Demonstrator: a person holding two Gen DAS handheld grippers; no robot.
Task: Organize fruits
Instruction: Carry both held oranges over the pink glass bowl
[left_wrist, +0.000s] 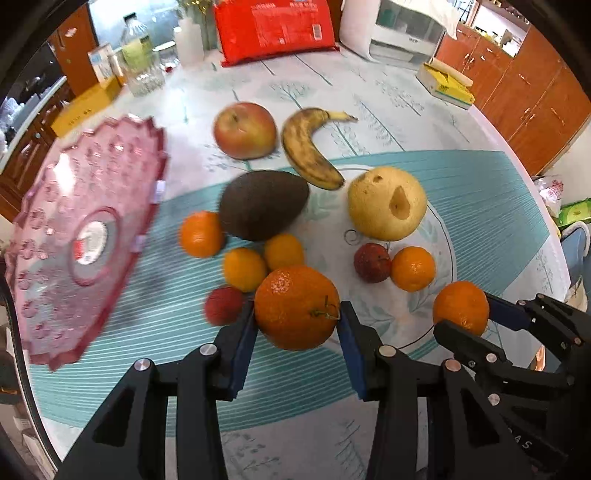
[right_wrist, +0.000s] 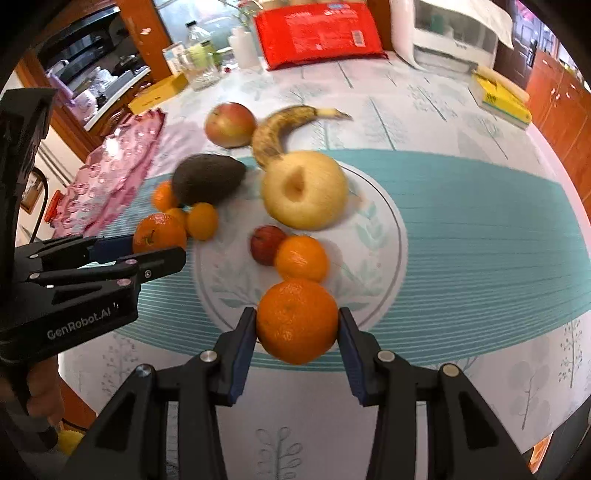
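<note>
My left gripper (left_wrist: 297, 321) is shut on a large orange with a stem (left_wrist: 296, 307), held above the table; it shows in the right wrist view (right_wrist: 159, 236) too. My right gripper (right_wrist: 297, 325) is shut on another orange (right_wrist: 297, 320), seen at the right of the left wrist view (left_wrist: 461, 307). On the table lie an apple (left_wrist: 245, 130), a banana (left_wrist: 312, 147), an avocado (left_wrist: 263, 204), a yellow pear (left_wrist: 387, 202), several small oranges (left_wrist: 201, 233) and small red fruits (left_wrist: 372, 263). A pink glass plate (left_wrist: 81, 236) stands at the left.
A red bag (left_wrist: 275, 27), bottles (left_wrist: 138, 55), a white appliance (left_wrist: 406, 31) and a yellow box (left_wrist: 447, 85) stand at the table's far edge. A yellow carton (left_wrist: 86, 107) lies behind the pink plate. Wooden cabinets (left_wrist: 535, 103) are to the right.
</note>
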